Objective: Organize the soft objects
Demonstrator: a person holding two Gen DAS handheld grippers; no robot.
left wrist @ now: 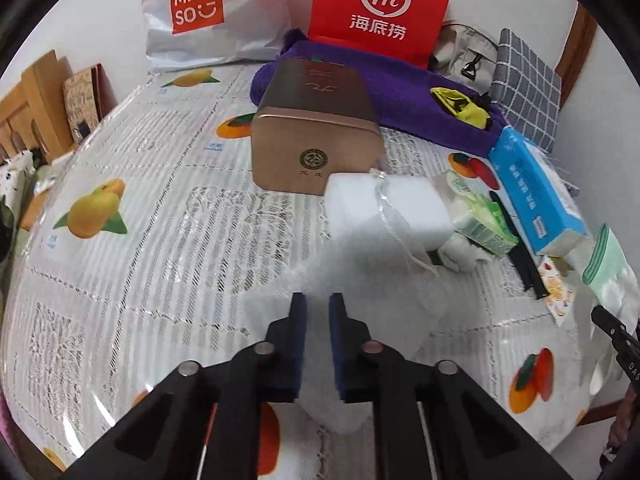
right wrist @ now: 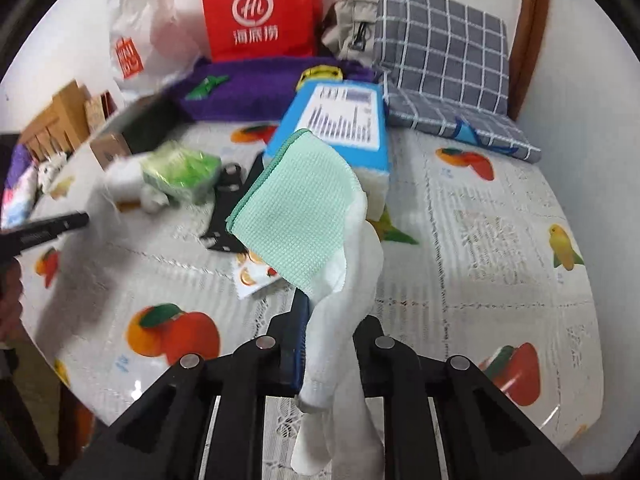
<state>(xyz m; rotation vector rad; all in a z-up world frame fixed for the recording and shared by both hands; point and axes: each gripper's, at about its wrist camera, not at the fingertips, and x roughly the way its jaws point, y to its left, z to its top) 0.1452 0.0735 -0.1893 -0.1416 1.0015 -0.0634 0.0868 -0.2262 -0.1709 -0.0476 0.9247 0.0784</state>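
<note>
Two cloths, green (right wrist: 296, 216) and white (right wrist: 340, 344), pinched together in the right gripper (right wrist: 328, 320), fingers squeezed tight on them, up above the worktop (right wrist: 480, 280). Left gripper (left wrist: 318, 308) nearly closed on a see-through bag (left wrist: 360, 272) by a white block (left wrist: 384, 208). Blue tissue pack (right wrist: 340, 128) and purple towel (right wrist: 256, 84) behind.

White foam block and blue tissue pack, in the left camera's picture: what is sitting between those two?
In the left wrist view, a green tissue pack and a black strip lie between the white foam block and the blue tissue pack.
</note>
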